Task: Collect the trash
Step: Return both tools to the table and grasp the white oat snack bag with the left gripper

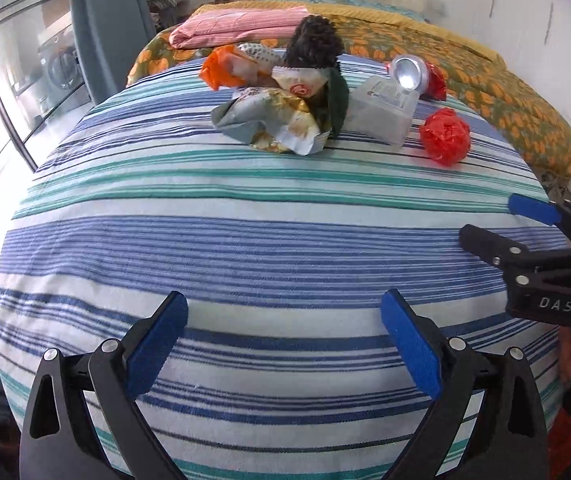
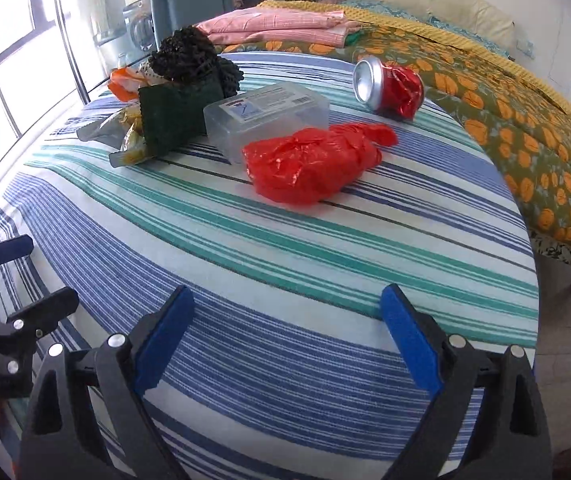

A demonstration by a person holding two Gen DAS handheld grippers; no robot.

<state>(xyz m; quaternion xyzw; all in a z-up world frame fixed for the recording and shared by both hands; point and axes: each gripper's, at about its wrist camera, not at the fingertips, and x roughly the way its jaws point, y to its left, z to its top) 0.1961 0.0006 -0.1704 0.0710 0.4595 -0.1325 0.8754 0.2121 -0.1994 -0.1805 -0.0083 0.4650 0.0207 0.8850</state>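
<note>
**While the trash waits, we plan our grab**

Since nothing is picked up yet, all the trash sits in a bunch on the far part of the striped bed (image 1: 245, 240). Our left tool (image 1: 283, 340) and right tool (image 2: 287, 332) are both spread wide with nothing between the pads.

We think the red bag (image 2: 309, 164) is light, soft and a bit slippery, so we should pinch a bunched fold. The can (image 2: 389, 84) is dented and light; squeeze it across the middle. The clear box (image 2: 265, 116) is stiff and smooth, best held by its short sides. The wrappers (image 1: 273, 120) are thin and crinkly.

Only the left view shows the orange wrapper (image 1: 221, 68) well. Only the right view shows the bag is long, not round.
</note>
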